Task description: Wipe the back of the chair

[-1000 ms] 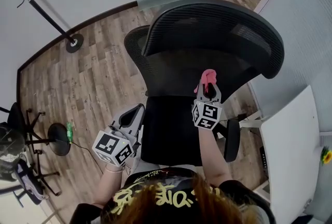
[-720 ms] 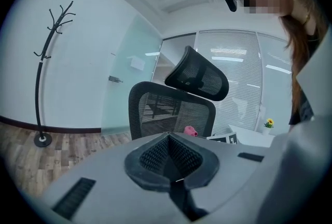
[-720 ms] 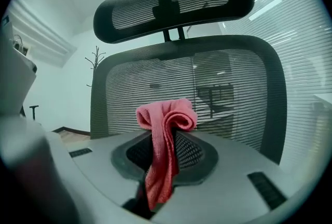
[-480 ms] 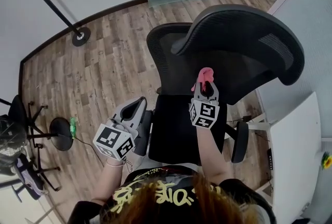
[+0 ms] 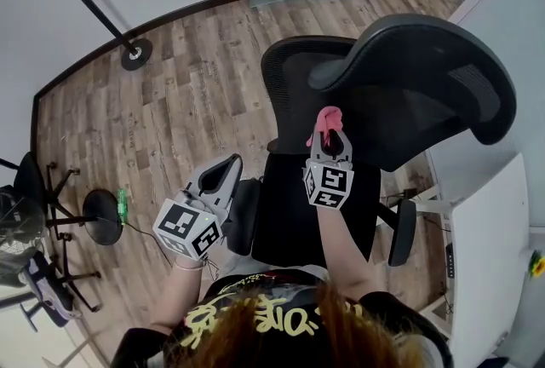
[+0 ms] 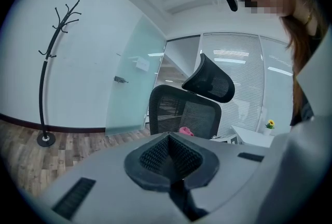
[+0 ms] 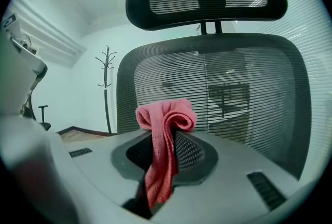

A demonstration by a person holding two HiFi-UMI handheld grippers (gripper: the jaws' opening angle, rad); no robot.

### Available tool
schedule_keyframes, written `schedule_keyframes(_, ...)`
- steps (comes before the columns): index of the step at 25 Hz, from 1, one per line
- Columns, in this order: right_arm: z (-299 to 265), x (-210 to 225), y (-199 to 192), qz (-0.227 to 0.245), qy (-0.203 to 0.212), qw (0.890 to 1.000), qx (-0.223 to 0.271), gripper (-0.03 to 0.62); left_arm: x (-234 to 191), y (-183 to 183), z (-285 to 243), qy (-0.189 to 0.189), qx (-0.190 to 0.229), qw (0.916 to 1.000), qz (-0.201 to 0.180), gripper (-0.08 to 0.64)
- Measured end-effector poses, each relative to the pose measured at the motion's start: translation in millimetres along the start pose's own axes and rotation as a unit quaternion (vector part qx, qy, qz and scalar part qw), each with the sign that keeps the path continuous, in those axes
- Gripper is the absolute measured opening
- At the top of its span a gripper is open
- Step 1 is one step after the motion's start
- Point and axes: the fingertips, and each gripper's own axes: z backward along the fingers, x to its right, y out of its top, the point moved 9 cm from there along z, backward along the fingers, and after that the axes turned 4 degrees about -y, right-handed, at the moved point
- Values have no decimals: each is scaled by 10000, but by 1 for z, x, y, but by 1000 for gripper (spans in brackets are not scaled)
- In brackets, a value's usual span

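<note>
Clamping the pink cloth (image 7: pixel 165 119) with its bunched end projecting forward, the right tongs (image 5: pixel 328 136) present it to the chair back (image 7: pixel 244 88), near the mesh's lower centre; contact is unconfirmed. The left tongs (image 5: pixel 226 170), closed and empty, hang clear beside the left edge of the seat (image 5: pixel 289 213).

Chair: black mesh office chair (image 5: pixel 294 81) with a curved headrest, standing upright, the front of its back turned to the person.
Back: ribbed see-through mesh in a dark frame.
Cloth: small pink cloth (image 7: pixel 165 119), bunched at the top with its tail hanging down, pinched in the right tool (image 7: pixel 165 141) just before the chair's back.
</note>
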Motion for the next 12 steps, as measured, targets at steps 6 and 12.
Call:
schedule_keyframes(6, -6, -29, -1, -48, 270, 9996, -26, 67, -6, -1, 4, -20, 27, 10000, 15, -9)
schedule_keyframes(12, -16, -60, 0, 107, 748, 9971, -59, 67, -10, -3, 9, 63, 20, 10000, 52, -9)
